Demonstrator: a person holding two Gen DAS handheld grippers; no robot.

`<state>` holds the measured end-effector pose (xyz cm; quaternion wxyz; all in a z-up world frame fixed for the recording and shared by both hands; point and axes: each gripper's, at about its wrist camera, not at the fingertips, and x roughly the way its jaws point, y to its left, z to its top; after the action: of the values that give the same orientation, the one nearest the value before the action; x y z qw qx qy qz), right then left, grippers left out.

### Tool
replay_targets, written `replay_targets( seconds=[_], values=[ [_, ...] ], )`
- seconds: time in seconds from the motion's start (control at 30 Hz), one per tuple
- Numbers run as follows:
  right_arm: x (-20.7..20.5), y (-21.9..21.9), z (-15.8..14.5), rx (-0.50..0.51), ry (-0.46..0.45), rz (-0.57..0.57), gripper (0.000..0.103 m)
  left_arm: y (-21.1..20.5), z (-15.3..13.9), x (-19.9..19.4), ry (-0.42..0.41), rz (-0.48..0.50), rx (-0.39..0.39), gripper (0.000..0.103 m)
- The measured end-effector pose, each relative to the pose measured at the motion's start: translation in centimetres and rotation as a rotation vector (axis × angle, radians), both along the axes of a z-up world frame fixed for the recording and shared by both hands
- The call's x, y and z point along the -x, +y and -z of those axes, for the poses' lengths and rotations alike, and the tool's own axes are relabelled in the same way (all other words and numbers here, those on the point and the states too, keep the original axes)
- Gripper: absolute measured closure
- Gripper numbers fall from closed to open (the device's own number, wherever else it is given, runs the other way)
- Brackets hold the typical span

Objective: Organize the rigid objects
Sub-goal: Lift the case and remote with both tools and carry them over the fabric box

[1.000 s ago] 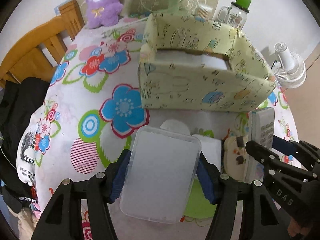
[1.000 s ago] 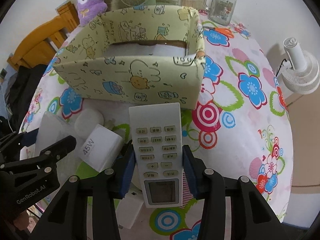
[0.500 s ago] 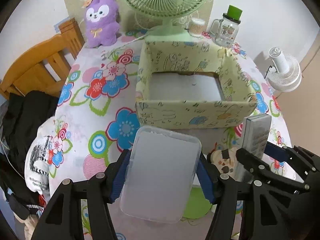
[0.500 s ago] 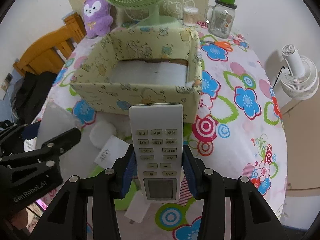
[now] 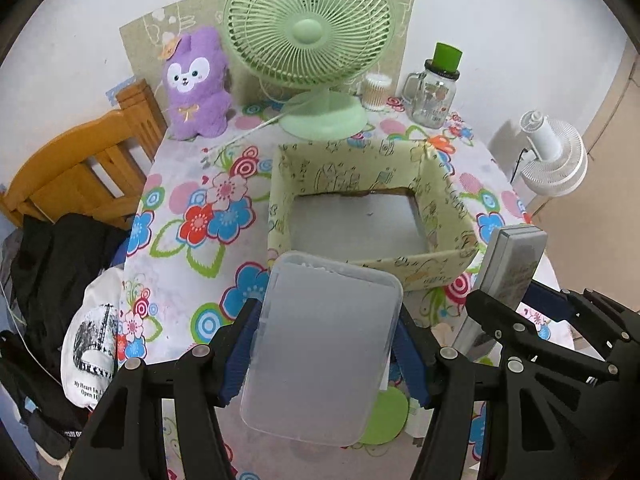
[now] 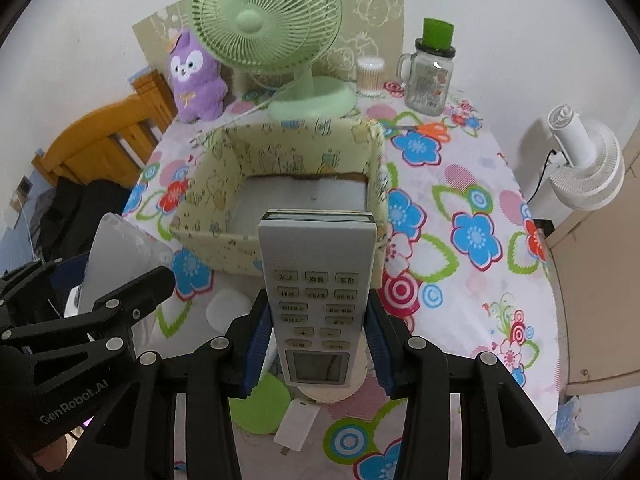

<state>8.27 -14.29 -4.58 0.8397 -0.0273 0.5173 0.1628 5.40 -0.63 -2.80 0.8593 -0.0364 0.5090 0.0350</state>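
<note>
The clear plastic box (image 5: 324,344) is pinched between the two blue pads of the left claw (image 5: 324,350) and is held in the air above the worktop (image 5: 184,264), just in front of the near wall of the yellow carton (image 5: 440,268). The remote control (image 6: 318,300) is pinched in the same way by the right claw (image 6: 316,340), with its buttons up and its far end over the near edge of the carton. In the right wrist view the left claw (image 6: 92,320) stands to the left with the clear plastic box (image 6: 120,256) in it; in the left wrist view the right claw (image 5: 532,320) is at the right with the remote control (image 5: 512,268).

The yellow carton (image 6: 208,240) is open on top and shows a pale floor inside. Below the claws a white charger (image 6: 296,424), a white round lid (image 6: 226,310) and a green round patch lie on the flowered cloth of the worktop.

Behind the carton stand a green fan (image 5: 310,44), a purple plush rabbit (image 5: 196,84), a glass jar with green cap (image 5: 434,88) and a small jar of cotton swabs (image 5: 376,92). A wooden chair (image 5: 80,164) is at the left, a white fan (image 5: 552,160) at the right.
</note>
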Motion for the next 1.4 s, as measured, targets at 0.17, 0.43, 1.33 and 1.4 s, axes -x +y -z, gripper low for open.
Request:
replay_targets(
  seconds=[0.17,0.43,1.33,1.4],
  values=[
    [-0.4,-0.2,-1.0,-0.011,-0.016,0.016,0.056,0.1,-0.8,-0.5,-0.015,0.008,0.002,0.038],
    [-1.6,0.0,-1.9,-0.012,-0.022,0.026,0.056,0.4,-1.5,-1.9,-0.025,0.014,-0.005,0.038],
    [-9.5,0.9,-1.7,0.002,-0.001,0.061,0.056,1.6,-0.8,-8.8,-0.049,0.009,0.035,0.038],
    [-10.0,1.0,-1.6,0.003,0.001,0.063,0.056,1.7,-0.6,-9.3,-0.047,0.007,0.039,0.038]
  ],
)
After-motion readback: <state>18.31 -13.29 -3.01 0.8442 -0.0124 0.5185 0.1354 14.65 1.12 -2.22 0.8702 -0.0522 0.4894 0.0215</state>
